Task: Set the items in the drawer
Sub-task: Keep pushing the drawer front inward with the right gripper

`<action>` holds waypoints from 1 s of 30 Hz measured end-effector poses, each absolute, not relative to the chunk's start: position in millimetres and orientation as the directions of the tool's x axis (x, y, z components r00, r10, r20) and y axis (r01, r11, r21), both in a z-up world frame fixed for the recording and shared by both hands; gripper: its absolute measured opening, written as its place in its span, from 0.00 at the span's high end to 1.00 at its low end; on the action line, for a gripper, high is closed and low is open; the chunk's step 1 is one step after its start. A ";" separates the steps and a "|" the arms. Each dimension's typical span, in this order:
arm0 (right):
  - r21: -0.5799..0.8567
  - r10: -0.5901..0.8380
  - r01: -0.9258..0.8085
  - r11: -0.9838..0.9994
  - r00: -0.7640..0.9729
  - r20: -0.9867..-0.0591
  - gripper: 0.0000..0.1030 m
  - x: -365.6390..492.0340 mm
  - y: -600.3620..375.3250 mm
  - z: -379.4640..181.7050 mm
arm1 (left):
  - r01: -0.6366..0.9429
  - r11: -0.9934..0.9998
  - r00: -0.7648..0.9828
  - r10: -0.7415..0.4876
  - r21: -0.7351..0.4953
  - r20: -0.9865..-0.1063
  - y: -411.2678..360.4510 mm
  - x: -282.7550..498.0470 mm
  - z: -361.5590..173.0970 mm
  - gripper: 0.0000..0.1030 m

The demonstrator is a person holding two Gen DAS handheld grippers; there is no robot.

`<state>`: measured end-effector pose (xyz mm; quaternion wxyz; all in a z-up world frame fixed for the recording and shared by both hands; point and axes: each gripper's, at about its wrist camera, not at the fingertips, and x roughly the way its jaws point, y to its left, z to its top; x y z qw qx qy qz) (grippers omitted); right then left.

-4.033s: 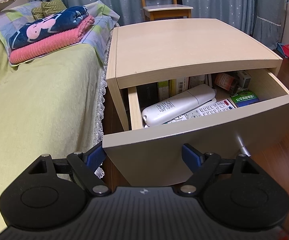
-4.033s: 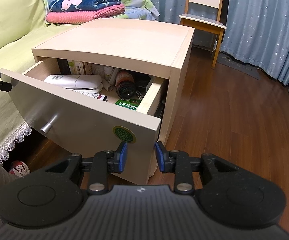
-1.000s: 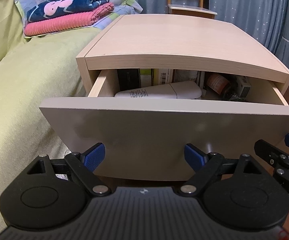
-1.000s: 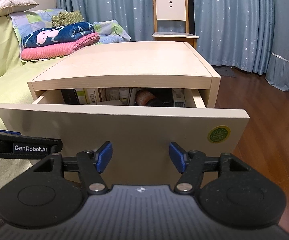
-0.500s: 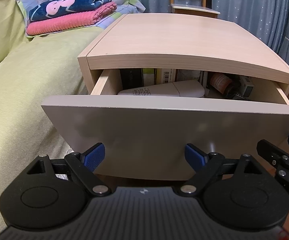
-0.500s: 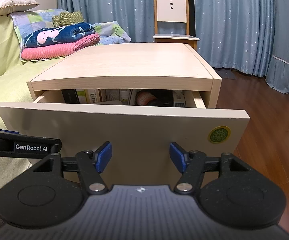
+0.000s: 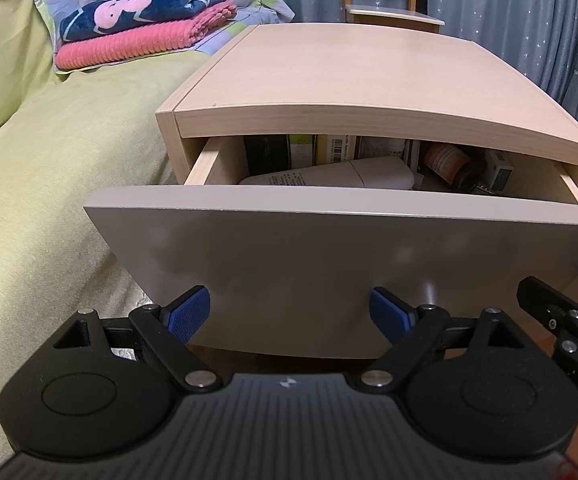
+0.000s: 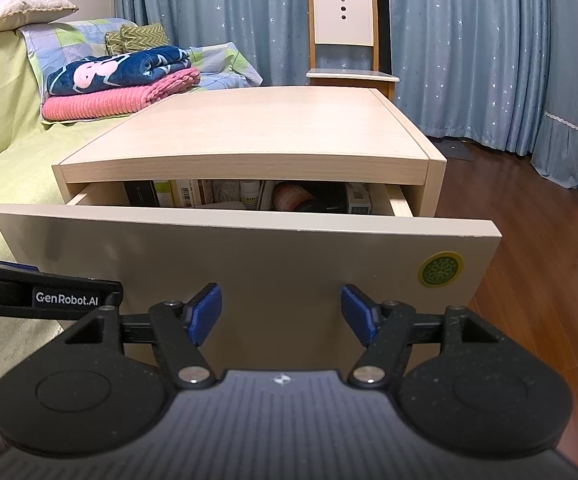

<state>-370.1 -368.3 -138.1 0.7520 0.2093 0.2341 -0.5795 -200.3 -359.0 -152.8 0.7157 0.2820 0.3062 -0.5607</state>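
Wooden drawer (image 8: 249, 264) looked stiff, pushable at its front; left gripper (image 7: 289, 314) and right gripper (image 8: 281, 314) gaped empty.

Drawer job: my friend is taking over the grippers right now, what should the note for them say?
Left gripper: open, empty, in front of the drawer front.
Right gripper: open, empty, also facing the drawer front.
Drawer: partly open under the nightstand top. Inside lie a white tube, boxes and small bottles.
Done: items are in the drawer; nothing sits on the nightstand top.
Left: probably push the drawer shut.
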 end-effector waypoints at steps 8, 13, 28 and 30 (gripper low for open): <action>0.045 -0.775 0.970 0.237 0.217 -0.593 0.37 -372.0 -369.4 -136.8 | 0.975 0.212 0.188 -0.625 0.067 -0.757 -361.8 -201.0 -154.2 0.14; 0.045 -0.777 0.971 0.234 0.214 -0.592 0.36 -373.3 -370.1 -135.9 | 0.975 0.211 0.189 -0.624 0.069 -0.758 -362.8 -201.3 -154.9 0.14; 0.046 -0.778 0.973 0.224 0.207 -0.593 0.35 -368.5 -378.7 -137.0 | 0.974 0.213 0.198 -0.623 0.079 -0.757 -367.7 -201.7 -155.7 0.14; 0.046 -0.779 0.974 0.223 0.207 -0.592 0.35 -368.3 -379.4 -136.9 | 0.974 0.213 0.199 -0.624 0.081 -0.756 -368.4 -201.7 -155.8 0.14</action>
